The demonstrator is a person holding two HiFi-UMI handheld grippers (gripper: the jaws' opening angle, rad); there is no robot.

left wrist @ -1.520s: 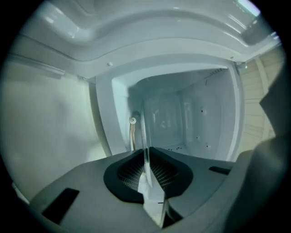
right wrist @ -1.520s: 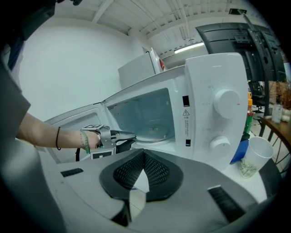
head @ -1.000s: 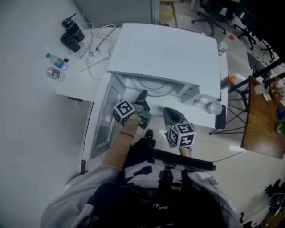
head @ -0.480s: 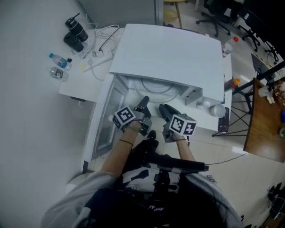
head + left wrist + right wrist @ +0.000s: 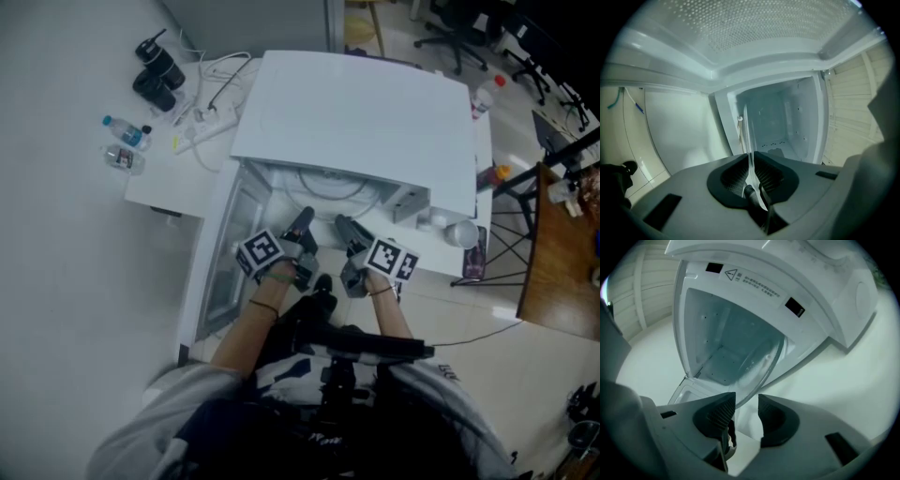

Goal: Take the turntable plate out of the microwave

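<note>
Turntable plate point(image 5: 746, 136) apparently in left gripper point(image 5: 302, 223)

lower centre of the head view, i see my left gripper point(image 5: 302, 221) and right gripper point(image 5: 343, 226): dark grey, each carrying a white marker cube point(image 5: 260, 253) printed with black squares. a green wristband point(image 5: 273, 277) and a thin black loop point(image 5: 263, 303) ring the left wrist. a pale grey sleeve point(image 5: 178, 398) fills the bottom left. in the gripper views the shells are smooth grey, the pads point(image 5: 736, 176) black and ribbed.
</note>
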